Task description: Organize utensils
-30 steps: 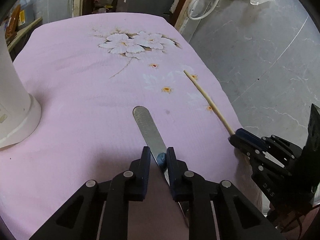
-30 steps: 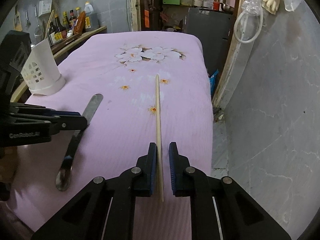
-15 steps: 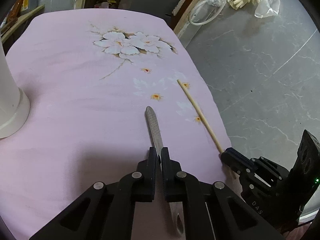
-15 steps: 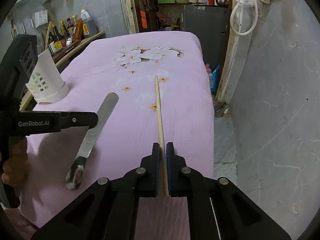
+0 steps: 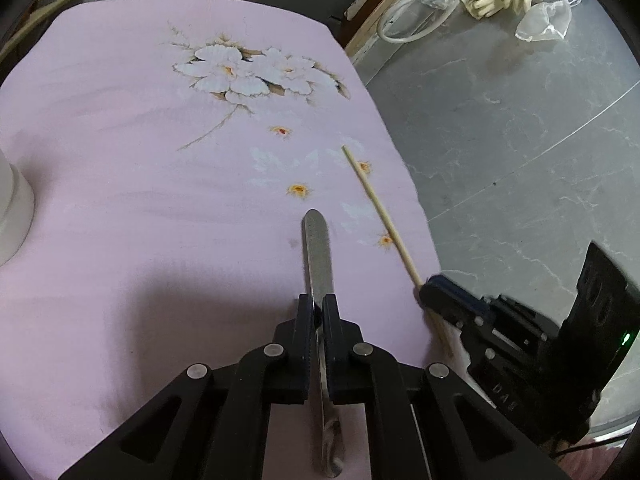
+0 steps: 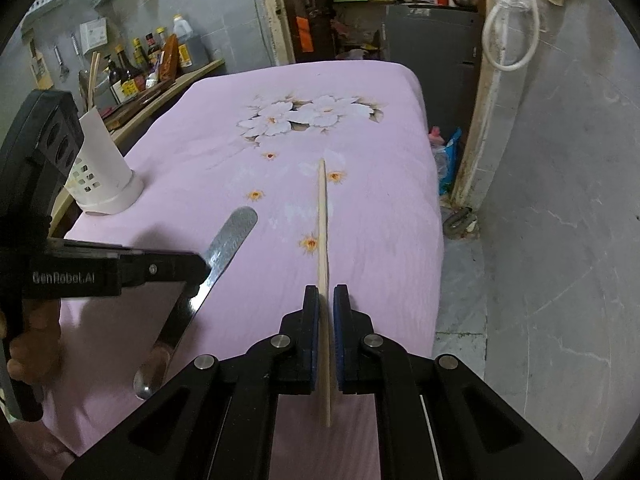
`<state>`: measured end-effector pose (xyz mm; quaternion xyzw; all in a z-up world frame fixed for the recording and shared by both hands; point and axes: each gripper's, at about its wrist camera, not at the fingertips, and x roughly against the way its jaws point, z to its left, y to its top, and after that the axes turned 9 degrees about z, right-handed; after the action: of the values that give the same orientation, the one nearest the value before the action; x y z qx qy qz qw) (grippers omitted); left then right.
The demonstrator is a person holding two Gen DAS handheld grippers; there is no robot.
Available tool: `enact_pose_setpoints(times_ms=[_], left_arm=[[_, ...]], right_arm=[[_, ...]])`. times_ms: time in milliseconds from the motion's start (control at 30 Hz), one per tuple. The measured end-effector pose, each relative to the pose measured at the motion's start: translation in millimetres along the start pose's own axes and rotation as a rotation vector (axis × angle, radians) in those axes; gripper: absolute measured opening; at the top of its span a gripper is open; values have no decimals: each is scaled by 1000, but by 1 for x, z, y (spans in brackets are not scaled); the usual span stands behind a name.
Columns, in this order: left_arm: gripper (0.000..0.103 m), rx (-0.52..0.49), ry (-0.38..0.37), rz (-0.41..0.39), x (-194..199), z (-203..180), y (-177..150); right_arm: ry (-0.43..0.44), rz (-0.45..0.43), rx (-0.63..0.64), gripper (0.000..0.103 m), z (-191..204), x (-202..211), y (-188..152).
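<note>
My left gripper (image 5: 318, 304) is shut on a steel table knife (image 5: 316, 248), held above the pink floral tablecloth (image 5: 160, 200), blade pointing away; it also shows in the right wrist view (image 6: 224, 248). My right gripper (image 6: 327, 296) is shut on a wooden chopstick (image 6: 322, 216), which points forward over the cloth and also shows in the left wrist view (image 5: 380, 212). The right gripper (image 5: 436, 284) sits to the right of the knife. A white perforated utensil holder (image 6: 102, 168) stands upright at the table's left side.
The table's right edge drops to a grey marble floor (image 6: 560, 240). A shelf with several bottles (image 6: 152, 60) runs behind the holder. A dark cabinet (image 6: 432, 36) and a door frame stand beyond the far end.
Both grippers have closed on their utensils and lifted them off the cloth. The knife now rides higher, blade forward; the chopstick is raised with the right gripper.
</note>
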<state>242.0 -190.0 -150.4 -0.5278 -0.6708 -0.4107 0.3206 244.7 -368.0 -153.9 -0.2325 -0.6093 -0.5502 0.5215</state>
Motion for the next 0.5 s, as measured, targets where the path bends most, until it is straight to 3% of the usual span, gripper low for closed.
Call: enact_pose_setpoints(times_ms=[367, 500], left_arm=[[6, -8, -1, 32, 1, 9, -1], [8, -32, -1, 51, 1, 7, -1]], right_arm=[[16, 48, 78, 6, 4, -25, 44], [22, 58, 84, 5, 3, -24, 41]])
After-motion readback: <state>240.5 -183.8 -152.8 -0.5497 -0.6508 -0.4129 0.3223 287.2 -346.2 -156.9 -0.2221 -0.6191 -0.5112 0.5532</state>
